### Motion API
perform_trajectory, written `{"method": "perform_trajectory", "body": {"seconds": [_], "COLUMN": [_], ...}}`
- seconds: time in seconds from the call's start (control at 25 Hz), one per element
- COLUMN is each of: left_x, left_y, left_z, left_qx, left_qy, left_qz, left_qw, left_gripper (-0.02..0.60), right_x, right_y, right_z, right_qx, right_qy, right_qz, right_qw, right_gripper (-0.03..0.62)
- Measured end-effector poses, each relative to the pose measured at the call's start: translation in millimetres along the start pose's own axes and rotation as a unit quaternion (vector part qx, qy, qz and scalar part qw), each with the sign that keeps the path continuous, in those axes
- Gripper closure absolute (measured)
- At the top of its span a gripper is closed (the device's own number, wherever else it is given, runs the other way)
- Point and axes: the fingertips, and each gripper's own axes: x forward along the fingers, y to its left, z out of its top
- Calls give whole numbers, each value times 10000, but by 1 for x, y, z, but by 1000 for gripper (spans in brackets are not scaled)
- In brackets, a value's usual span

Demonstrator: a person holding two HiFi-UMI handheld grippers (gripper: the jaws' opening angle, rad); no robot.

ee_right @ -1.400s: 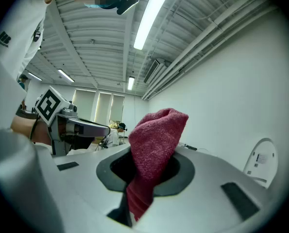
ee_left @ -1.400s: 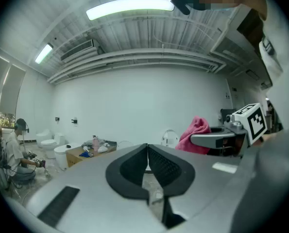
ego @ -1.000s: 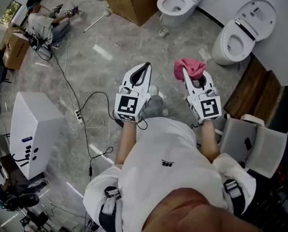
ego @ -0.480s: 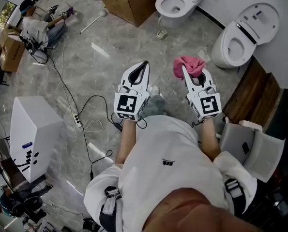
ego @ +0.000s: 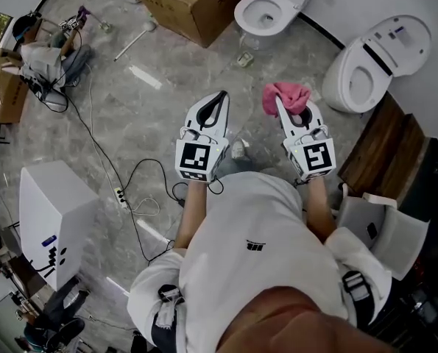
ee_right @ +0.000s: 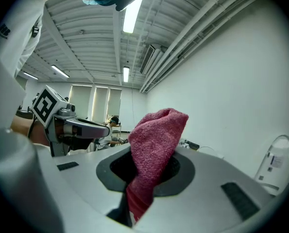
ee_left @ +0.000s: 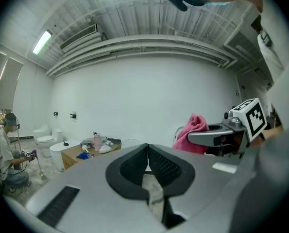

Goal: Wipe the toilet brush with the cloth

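My right gripper (ego: 281, 105) is shut on a pink cloth (ego: 286, 94), which bunches up above its jaws; the right gripper view shows the cloth (ee_right: 156, 144) pinched between them. To its left my left gripper (ego: 219, 98) is held level with its jaws shut and nothing in them, and its tips (ee_left: 147, 148) meet in the left gripper view. A long white-handled tool (ego: 134, 37), perhaps the toilet brush, lies on the floor far ahead at the left. A small pale object (ego: 241, 57) stands by the base of the nearer toilet (ego: 266, 13).
A second toilet (ego: 373, 54) with its lid up stands at the right wall, beside brown wooden panels (ego: 384, 138). A cardboard box (ego: 185, 2) sits at the back. A white cabinet (ego: 53, 215) and floor cables (ego: 130, 168) are at the left. A person (ego: 46, 57) sits far left.
Both grippers have travelled forward over the floor together. The white cabinet and the cables have slid back towards me. The cloth stays in the right jaws.
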Motion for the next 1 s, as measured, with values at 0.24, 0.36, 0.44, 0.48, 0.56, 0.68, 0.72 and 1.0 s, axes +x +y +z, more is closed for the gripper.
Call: {"method": "perform_trajectory", "body": {"seconds": [0.24, 0.36, 0.44, 0.48, 0.56, 0.68, 0.72, 1.0], "left_x": [50, 74, 88, 96, 111, 140, 150, 234], "left_y": [46, 59, 66, 69, 76, 91, 95, 136], "left_z": [-2, -5, -8, -9, -13, -20, -23, -41], "left_qx": [-31, -59, -87, -101, -128, -159, -166, -219], "left_qy": [61, 84, 101, 113, 140, 179, 189, 333], "left_qz": [-150, -181, -196, -200, -209, -193, -179, -18], "left_qw": [9999, 9998, 9997, 9997, 9996, 9995, 9995, 9992], "left_gripper": [568, 568, 568, 568, 568, 568, 568, 568], "right_x": [61, 79, 90, 96, 109, 134, 143, 213], "right_y": [-23, -39, -51, -56, -68, -87, -94, -157], "right_z": [0, -7, -12, -15, -21, -32, -37, -63], "right_qx": [-25, 27, 67, 90, 131, 206, 242, 557], "right_qy": [36, 125, 171, 192, 230, 291, 317, 308], "right_qz": [-88, -117, -144, -156, -164, -119, -93, 203], "right_qw": [10000, 9998, 9997, 9997, 9995, 9993, 9992, 9978], "right_gripper": [533, 533, 533, 533, 533, 533, 533, 533]}}
